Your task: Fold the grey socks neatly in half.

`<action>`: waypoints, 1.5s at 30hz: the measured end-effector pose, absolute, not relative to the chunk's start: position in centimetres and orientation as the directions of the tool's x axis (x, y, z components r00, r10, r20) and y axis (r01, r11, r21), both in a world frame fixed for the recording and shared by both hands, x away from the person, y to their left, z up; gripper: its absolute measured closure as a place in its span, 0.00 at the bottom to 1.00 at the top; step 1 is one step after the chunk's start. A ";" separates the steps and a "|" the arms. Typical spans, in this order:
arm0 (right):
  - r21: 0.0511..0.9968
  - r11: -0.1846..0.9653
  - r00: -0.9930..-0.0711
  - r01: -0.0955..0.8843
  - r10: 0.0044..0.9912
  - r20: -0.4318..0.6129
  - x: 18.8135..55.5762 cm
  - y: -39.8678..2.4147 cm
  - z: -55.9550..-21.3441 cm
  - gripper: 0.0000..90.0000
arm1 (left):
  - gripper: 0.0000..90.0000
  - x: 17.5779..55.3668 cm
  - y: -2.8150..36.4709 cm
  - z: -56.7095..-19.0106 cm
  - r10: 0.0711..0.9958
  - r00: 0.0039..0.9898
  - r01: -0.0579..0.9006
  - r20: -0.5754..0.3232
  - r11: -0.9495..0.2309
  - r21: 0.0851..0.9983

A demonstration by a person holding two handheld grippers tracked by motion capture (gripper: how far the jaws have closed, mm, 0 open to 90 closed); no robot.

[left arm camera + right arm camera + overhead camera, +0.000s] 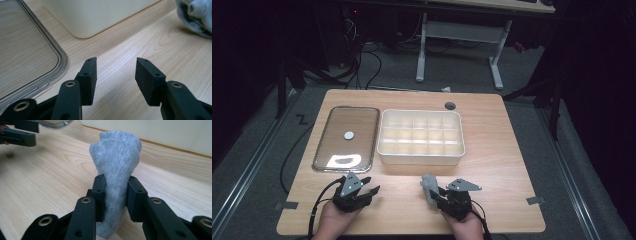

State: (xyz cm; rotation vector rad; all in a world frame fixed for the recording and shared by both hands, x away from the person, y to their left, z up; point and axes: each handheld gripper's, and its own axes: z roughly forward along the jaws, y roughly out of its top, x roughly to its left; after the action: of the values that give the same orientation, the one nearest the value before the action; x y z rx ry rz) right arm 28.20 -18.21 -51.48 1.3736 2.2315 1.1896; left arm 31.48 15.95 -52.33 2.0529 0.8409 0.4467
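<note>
Grey sock (115, 170) pinched upright between right tongs (115, 195), near the table (492, 150) front edge, just before the cream compartment box (421, 137). Left tongs (116, 75) spread, empty, over bare wood beside the clear lid (25, 50), apart from sock.

A grey knit cloth (115, 162) is looking soft against the smooth wood-grain bench (50, 177); the clear lid (30, 50) is gleaming glossy.

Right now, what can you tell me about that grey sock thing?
The grey sock is soft knitted cloth, rolled into a lumpy bundle. The right gripper pinches its lower part between both black pads, so it stands upright above the wooden table, in front of the cream divided box.
</note>
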 end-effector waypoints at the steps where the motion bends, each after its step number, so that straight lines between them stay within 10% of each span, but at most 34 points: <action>1: 0.752 0.221 -0.515 0.621 0.839 0.179 28.2 -18.4 -51.4 0.80 | 0.58 31.5 16.0 -52.4 0.706 0.708 0.403 0.007 -0.413 0.817; 45: 0.528 0.409 -0.497 0.744 0.867 0.029 34.2 -22.9 -43.9 0.80 | 0.56 31.7 16.5 -52.9 0.692 0.722 0.412 -0.018 -0.409 0.814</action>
State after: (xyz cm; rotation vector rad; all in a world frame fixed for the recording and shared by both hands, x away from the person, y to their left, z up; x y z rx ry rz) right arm 34.17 -22.92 -43.89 1.4137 2.4171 0.7122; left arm 31.74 16.53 -52.88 2.0557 0.8370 0.4075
